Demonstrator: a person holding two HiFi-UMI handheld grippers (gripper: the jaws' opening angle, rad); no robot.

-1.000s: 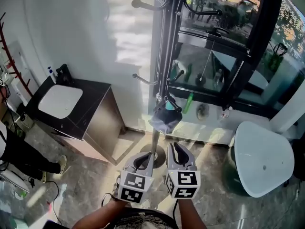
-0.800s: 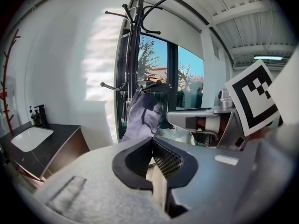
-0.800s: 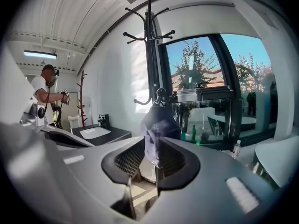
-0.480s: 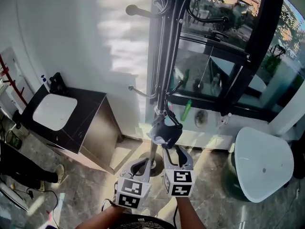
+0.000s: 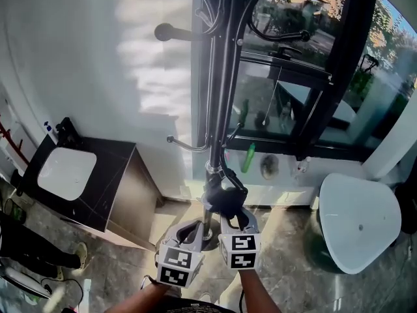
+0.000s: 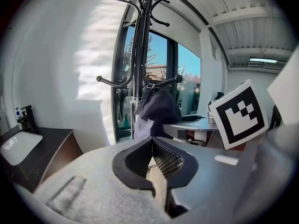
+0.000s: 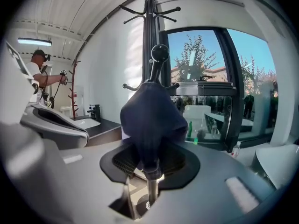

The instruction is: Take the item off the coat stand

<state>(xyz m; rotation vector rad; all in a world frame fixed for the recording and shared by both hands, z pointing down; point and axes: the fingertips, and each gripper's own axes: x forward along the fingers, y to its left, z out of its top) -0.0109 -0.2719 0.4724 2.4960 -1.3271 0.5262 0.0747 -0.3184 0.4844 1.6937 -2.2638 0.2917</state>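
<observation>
Navy item (image 5: pixel 225 197) hangs low on the coat stand (image 5: pixel 218 77), between the right gripper's (image 5: pixel 236 211) closing fingers, with the hook's knob (image 7: pixel 160 52) just beyond. Left gripper (image 5: pixel 197 225) fingers are together. Sink cabinet (image 5: pixel 98 188) left, white table (image 5: pixel 358 220) right.

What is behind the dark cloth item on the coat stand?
The hook's round knob rises above and behind the dark cloth item; the hook's lower part is covered.

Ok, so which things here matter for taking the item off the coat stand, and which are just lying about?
Job: dark blue fabric item, hanging on the black metal coat stand; right gripper, jaws closing with that item between them.
Lying about: dark cabinet with white sink; white rounded table; green bottle.
</observation>
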